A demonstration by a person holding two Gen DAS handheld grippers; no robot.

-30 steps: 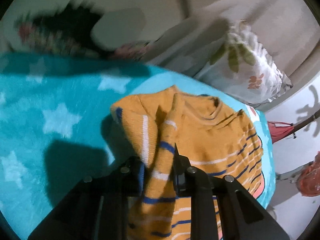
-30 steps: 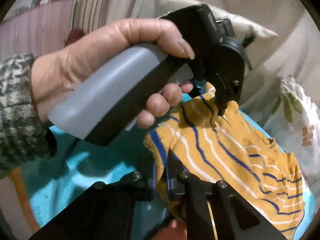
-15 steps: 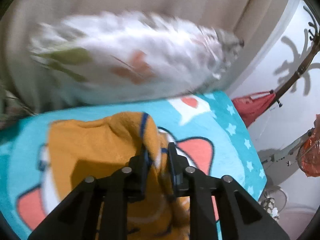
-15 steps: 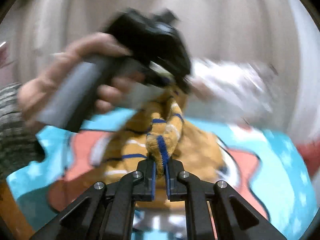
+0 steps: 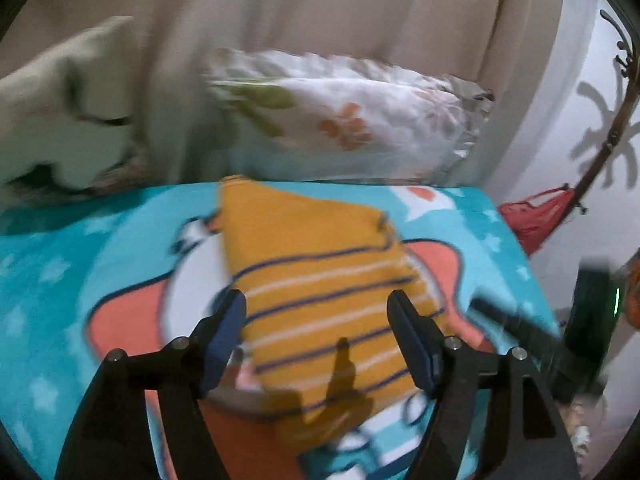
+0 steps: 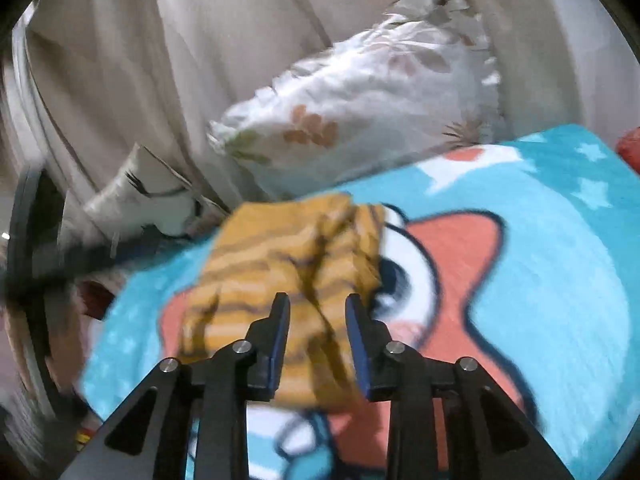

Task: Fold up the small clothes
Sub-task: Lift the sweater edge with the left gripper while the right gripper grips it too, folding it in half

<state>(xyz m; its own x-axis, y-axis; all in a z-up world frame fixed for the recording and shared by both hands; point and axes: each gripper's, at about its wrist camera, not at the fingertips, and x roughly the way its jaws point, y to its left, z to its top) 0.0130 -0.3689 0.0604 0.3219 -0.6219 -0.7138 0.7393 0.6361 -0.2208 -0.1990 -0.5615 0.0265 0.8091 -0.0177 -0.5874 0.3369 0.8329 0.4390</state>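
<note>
The left hand-held gripper is seen with its jaws spread wide and nothing held between them. Just ahead of and beneath its fingertips an orange striped sweater is laid folded into a compact block on a turquoise cartoon blanket. The right hand-held gripper is seen with its jaws partly parted, also empty, hovering just over the near edge of the same sweater; whether its pads touch the cloth cannot be told, as both views are blurred.

The sweater is judged to be light, soft and limp knitwear, likely to sag and unfold if lifted by one point. A hold would best be taken at a folded edge or corner, pinching all layers together, ideally with both grippers at opposite ends.

Beyond the sweater, a white floral pillow is seen against a beige curtain. A red item hangs off to the right of the left gripper. No containers are visible.
</note>
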